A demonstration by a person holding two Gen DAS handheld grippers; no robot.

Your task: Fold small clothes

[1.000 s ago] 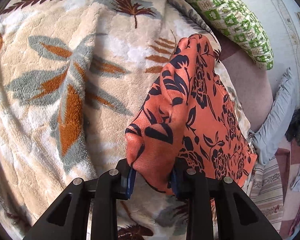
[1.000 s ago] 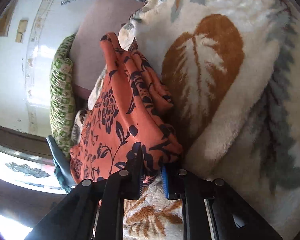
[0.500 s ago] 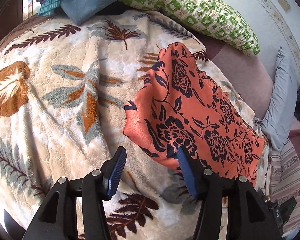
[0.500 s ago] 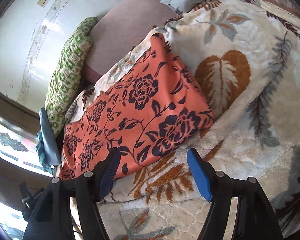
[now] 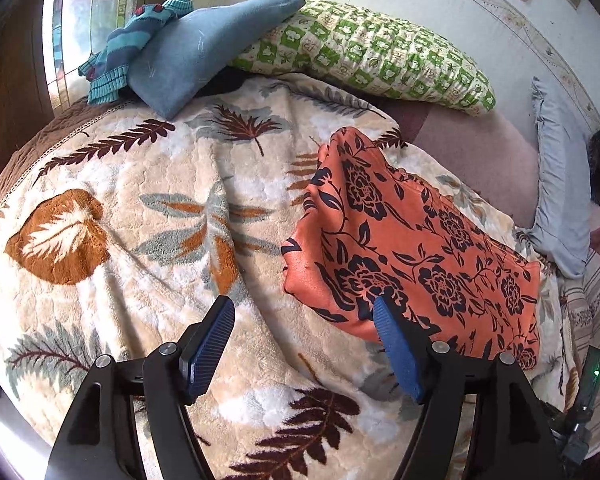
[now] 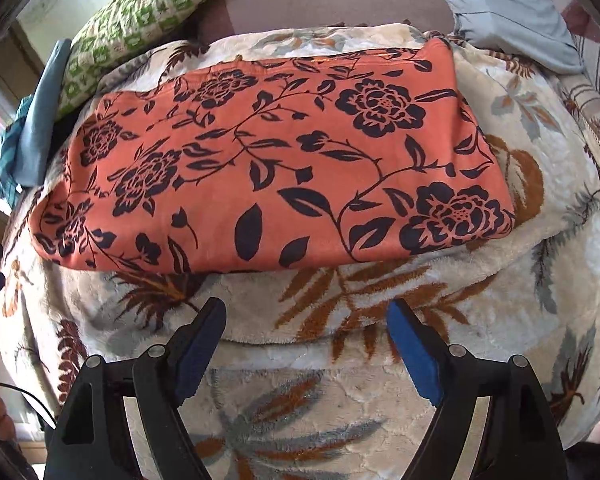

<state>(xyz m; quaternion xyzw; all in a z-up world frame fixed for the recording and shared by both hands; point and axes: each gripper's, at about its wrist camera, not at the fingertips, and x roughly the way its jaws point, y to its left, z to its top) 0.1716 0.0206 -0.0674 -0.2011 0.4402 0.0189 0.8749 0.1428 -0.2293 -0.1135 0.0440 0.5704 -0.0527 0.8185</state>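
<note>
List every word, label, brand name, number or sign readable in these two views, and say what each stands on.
None can be read.
Green checked pillow: small motifs in the squares, too blurred to tell whether any are characters.
Orange floral garment: no tag or label showing.
Leaf-print blanket: pattern only, no text.

Soft cloth throughout, hard plastic at the tongs

The orange floral garment (image 6: pixel 268 168) is smooth, thin, matt cloth; the leaf-print blanket (image 5: pixel 140 240) under it is thick, fuzzy plush — quilted-looking. The green checked pillow (image 5: pixel 380 56) has a woven, nubbly cover. The left tongs (image 5: pixel 304 340) and right tongs (image 6: pixel 306 344) are matt black plastic with ribbed blue pads (image 5: pixel 208 344) and small shiny metal screws.
</note>
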